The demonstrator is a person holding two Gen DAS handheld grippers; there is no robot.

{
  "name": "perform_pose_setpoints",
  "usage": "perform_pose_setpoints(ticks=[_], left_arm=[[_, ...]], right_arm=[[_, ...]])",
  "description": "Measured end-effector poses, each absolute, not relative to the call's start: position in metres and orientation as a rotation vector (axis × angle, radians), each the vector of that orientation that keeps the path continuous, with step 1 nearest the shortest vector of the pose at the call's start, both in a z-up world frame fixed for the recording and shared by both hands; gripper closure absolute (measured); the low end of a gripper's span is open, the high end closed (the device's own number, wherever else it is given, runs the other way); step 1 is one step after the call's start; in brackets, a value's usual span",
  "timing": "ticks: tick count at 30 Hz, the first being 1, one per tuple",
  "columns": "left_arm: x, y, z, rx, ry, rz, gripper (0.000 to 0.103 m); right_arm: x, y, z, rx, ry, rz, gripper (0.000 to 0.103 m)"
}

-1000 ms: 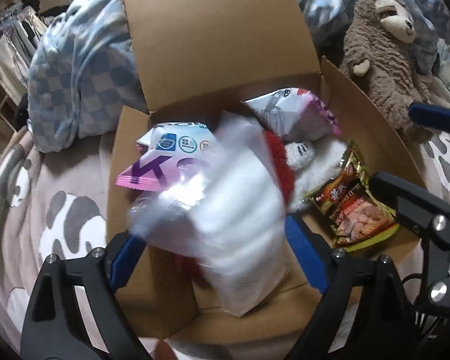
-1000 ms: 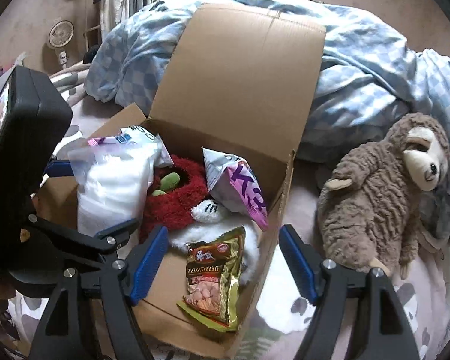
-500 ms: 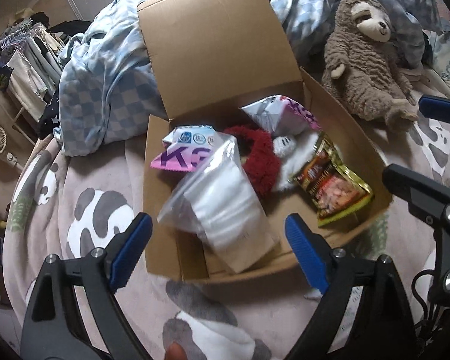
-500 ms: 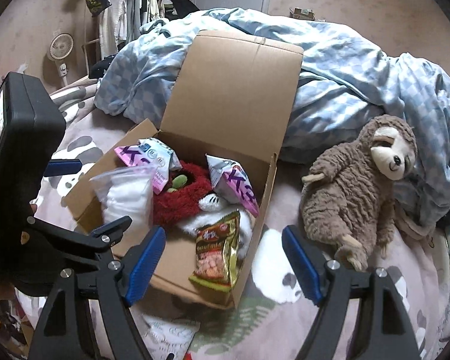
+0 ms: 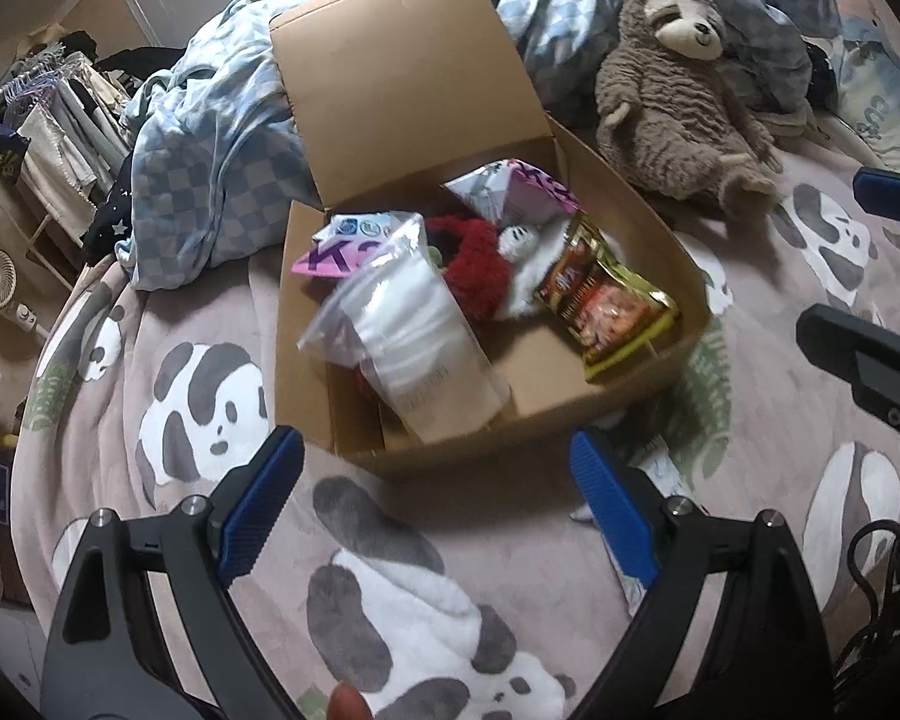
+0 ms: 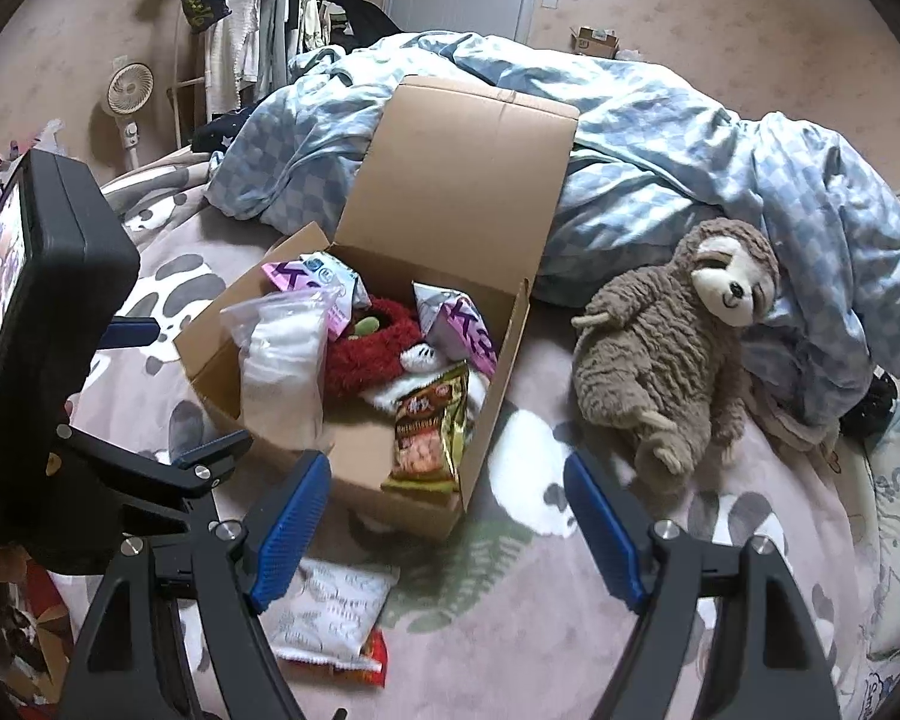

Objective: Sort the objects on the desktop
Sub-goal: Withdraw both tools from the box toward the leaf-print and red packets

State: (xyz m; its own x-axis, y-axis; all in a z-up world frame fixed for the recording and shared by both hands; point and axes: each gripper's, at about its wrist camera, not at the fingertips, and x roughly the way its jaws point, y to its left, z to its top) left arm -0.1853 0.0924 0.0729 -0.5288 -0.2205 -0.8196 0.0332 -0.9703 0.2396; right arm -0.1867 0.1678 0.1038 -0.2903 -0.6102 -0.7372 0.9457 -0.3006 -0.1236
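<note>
Blue-padded fingers of the left gripper point(image 5: 435, 507) stand wide apart at the bottom of the left wrist view, with nothing between them but the pink panda-print blanket point(image 5: 168, 420); the right gripper point(image 6: 447, 531) at the bottom of its own view is likewise spread and empty. Just under the right gripper's left finger, at lower left of the right wrist view, a white patterned snack packet point(image 6: 330, 618) with a red edge lies flat on the blanket, outside the box. Beyond both grippers, at mid-frame, sits an open cardboard box point(image 5: 600, 384) with its lid flap standing upright at the back. Inside it, nearest the front left, a clear zip bag of white pads point(image 5: 414, 336) leans on a slant; to its right a gold and red snack bag point(image 5: 606, 306) lies against the box's right wall. Behind these are a red fluffy plush point(image 5: 480, 264) with a white plush part beside it, and two white-and-purple pouches, one at the back left point(image 5: 342, 246) and one at the back right point(image 5: 516, 192). Right of the box, apart from it, a brown sloth plush point(image 6: 672, 348) slumps against a rumpled blue checked duvet point(image 6: 690, 138). Farther off, at the upper left of the right wrist view, stand a small white fan point(image 6: 129, 90) and a rack of hanging clothes point(image 6: 252, 24).
</note>
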Motion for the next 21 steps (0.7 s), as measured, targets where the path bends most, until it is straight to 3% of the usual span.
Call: perform_pose_setpoints(ticks=[21], left_arm=[[-0.116, 0.127, 0.028, 1.508, -0.318, -2.65, 0.008]], right_arm=[[-0.147, 0.241, 0.044, 0.789, 0.726, -1.735, 0.022]])
